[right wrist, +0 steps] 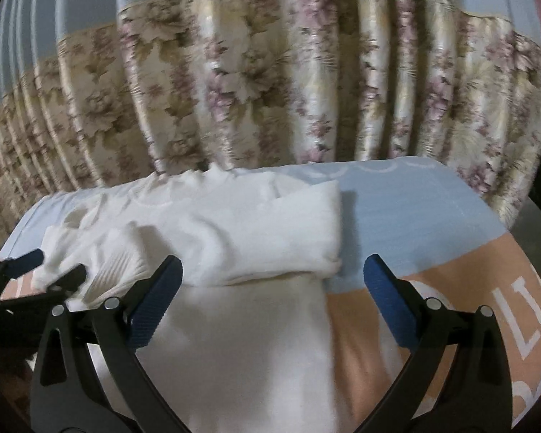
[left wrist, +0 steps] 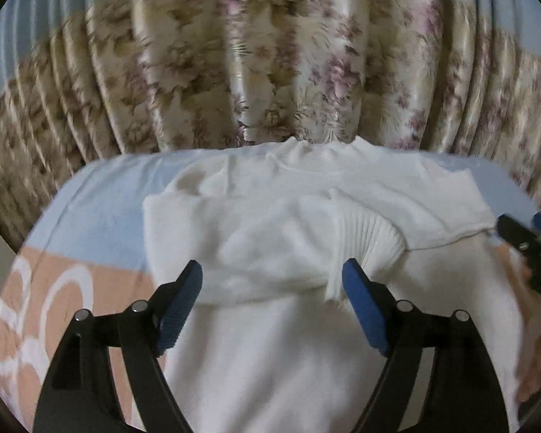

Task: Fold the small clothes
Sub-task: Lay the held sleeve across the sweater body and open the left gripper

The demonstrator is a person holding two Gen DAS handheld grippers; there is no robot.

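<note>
White sweater [left wrist: 270,324] flat, both sleeves folded across chest

Sweater [left wrist: 277,231] on bed [left wrist: 101,195]; curtain [left wrist: 256,65] behind.

Soft, even indoor light falling, white sweater [left wrist: 270,238] glowing nearly blown out, curtain [left wrist: 256,65] smearing with motion blur, fisheye bending edges, black vignette darkening corners at 2 and 10 o'clock, faint shadows lying under folds.
</note>
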